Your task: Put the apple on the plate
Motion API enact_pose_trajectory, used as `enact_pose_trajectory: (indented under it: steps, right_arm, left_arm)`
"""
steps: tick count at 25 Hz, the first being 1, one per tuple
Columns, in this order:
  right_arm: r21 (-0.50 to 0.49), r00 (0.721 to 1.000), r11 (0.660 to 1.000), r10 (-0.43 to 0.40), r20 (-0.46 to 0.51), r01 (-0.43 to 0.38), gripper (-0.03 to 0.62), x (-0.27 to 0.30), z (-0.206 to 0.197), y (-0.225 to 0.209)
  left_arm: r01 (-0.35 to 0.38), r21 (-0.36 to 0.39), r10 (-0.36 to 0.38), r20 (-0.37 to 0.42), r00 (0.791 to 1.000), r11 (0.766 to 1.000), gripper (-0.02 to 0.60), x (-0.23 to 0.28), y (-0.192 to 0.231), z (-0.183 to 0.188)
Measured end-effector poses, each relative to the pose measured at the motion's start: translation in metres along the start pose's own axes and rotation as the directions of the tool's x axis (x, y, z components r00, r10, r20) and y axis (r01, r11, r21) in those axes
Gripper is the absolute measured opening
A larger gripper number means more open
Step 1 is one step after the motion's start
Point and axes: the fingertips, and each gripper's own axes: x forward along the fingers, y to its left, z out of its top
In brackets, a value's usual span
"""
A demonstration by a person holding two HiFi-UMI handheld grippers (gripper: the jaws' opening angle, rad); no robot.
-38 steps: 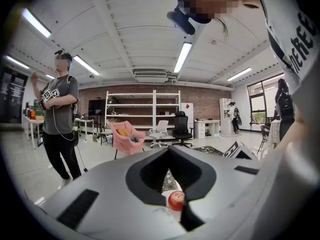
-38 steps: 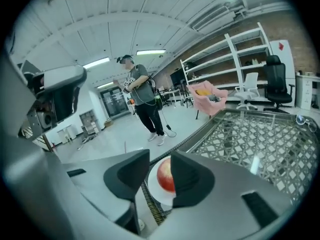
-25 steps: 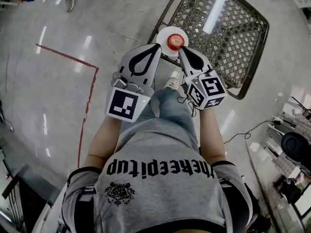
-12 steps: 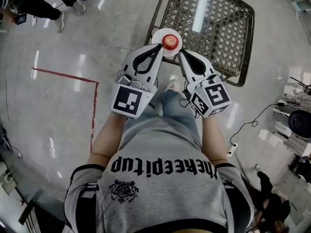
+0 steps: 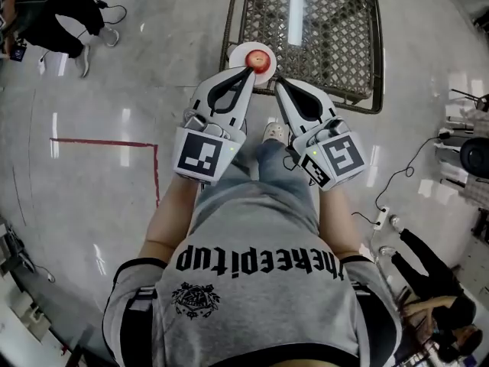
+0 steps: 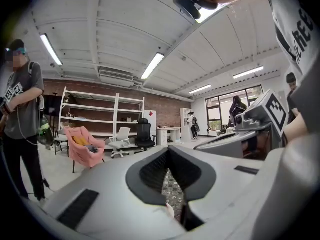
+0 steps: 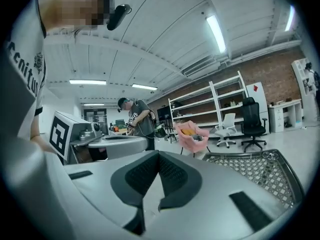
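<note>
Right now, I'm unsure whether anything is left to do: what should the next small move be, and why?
Probably just draw both tongs straight back, away from the plate. The apple already sits on the plate at the mesh table's edge. The right tongs are shut and empty, and the shut left tongs have their tip close by the plate's rim, where a sideways nudge might shift it.

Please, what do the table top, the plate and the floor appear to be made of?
Table top: probably metal, a dark lattice of small openings inside a rounded frame.
Plate: white and smooth, maybe ceramic or plastic; the look does not settle which.
Floor: grey and polished, likely concrete, since the ceiling lights reflect in it.
</note>
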Motion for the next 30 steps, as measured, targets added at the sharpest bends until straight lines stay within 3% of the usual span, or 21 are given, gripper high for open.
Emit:
enact_pose_trajectory:
  steps: [15,24,30]
  right_arm:
    - [-0.016,0.992,0.994,-0.105,0.064,0.106,0.005,-0.017,0.003,0.024]
    - [-0.029,0.989,0.992,-0.123,0.077,0.126,0.005,-0.026,0.015,0.030]
    - [-0.035,0.990,0.991,-0.123,0.074,0.125,0.005,-0.019,0.008,0.026]
  left_arm:
    - [0.114,0.036,-0.114,0.005,0.993,0.993,0.028,-0.016,-0.012,0.000]
    - [0.137,0.055,-0.138,0.030,0.990,0.989,0.029,-0.021,-0.020,0.015]
    - [0.138,0.042,-0.138,0.011,0.990,0.990,0.029,-0.018,-0.016,0.003]
